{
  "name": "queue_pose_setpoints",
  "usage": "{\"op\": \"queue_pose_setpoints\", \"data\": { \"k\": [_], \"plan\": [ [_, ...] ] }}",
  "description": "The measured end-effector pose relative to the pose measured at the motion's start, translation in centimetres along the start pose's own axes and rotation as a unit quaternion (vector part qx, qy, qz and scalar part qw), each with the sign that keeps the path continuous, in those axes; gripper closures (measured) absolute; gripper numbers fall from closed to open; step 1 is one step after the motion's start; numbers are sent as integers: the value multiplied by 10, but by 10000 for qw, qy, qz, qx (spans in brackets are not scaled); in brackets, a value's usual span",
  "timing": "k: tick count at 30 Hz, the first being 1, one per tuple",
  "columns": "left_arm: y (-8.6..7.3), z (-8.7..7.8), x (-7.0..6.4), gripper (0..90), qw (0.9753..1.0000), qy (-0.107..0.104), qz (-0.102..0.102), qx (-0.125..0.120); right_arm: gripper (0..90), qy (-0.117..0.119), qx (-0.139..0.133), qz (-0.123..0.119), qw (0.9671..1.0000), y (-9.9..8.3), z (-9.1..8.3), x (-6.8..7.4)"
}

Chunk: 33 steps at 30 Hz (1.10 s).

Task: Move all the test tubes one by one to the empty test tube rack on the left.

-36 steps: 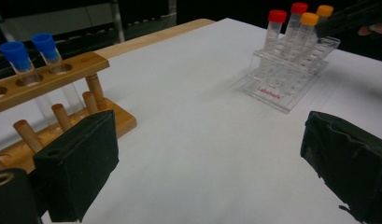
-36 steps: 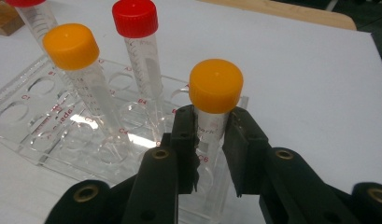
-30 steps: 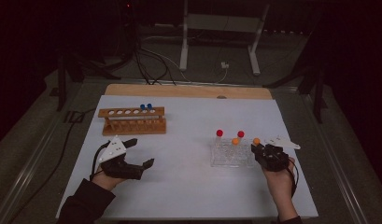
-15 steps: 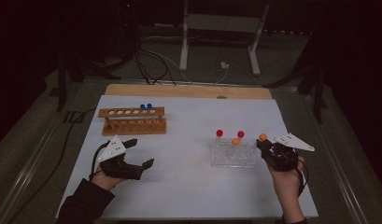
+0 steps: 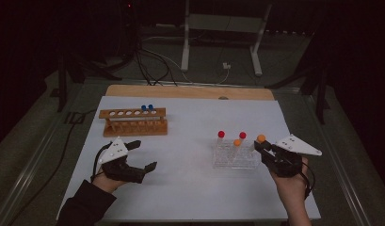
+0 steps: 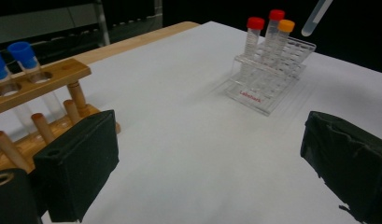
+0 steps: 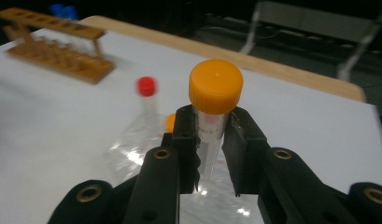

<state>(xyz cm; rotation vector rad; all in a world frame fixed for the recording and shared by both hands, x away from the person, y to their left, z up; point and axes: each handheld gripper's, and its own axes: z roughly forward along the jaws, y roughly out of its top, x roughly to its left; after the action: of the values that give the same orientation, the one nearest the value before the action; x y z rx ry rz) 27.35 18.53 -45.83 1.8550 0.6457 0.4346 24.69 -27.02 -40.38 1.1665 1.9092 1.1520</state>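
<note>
Orange-capped tube [image 7: 215, 109] sits pinched in our right hand-held gripper [image 7: 211, 140], lifted just beside the clear rack [image 5: 235, 157], on its right end. Rack's still got two red-capped tubes [image 5: 221, 134] & one orange-capped tube [image 5: 237, 142] upright. Our left hand-held gripper [image 5: 140, 155] rests on the table [image 5: 190, 122] w/ jaws spread wide, nothing betw. them, well left of the rack, near the wooden rack [image 5: 133, 121].

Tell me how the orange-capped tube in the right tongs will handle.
The orange-capped tube looks like smooth clear plastic, so it may slip in the right tongs. It seems empty, so probably light. Its round body would likely roll if laid on the table.
</note>
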Motion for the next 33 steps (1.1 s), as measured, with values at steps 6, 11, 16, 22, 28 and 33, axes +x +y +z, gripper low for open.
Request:
{"op": "queue_pose_setpoints", "data": {
  "k": [6, 11, 16, 22, 28, 33],
  "plan": [
    [3, 0, -4, 52, 10000, -70, 20, -9, 751, 355, 189, -169, 9990, 2, 5, 17],
    [8, 3, -8, 52, 9997, -237, 50, 4, 751, 694, 241, -318, 9968, 1, 11, 37],
    [12, 5, -17, 54, 9991, -428, 65, 20, 751, 1059, 300, -462, 9928, -2, 20, 58],
    [18, 9, -25, 64, 9979, -646, 78, 34, 751, 1348, 404, -646, 9879, -8, 32, 80],
    [26, 14, -33, 103, 9966, -820, 69, -56, 751, 1564, 517, -812, 9830, -14, 42, 98],
    [36, 22, -43, 162, 9944, -1041, 145, -56, 751, 1683, 580, -868, 9802, -17, 48, 109]
  ]
}}
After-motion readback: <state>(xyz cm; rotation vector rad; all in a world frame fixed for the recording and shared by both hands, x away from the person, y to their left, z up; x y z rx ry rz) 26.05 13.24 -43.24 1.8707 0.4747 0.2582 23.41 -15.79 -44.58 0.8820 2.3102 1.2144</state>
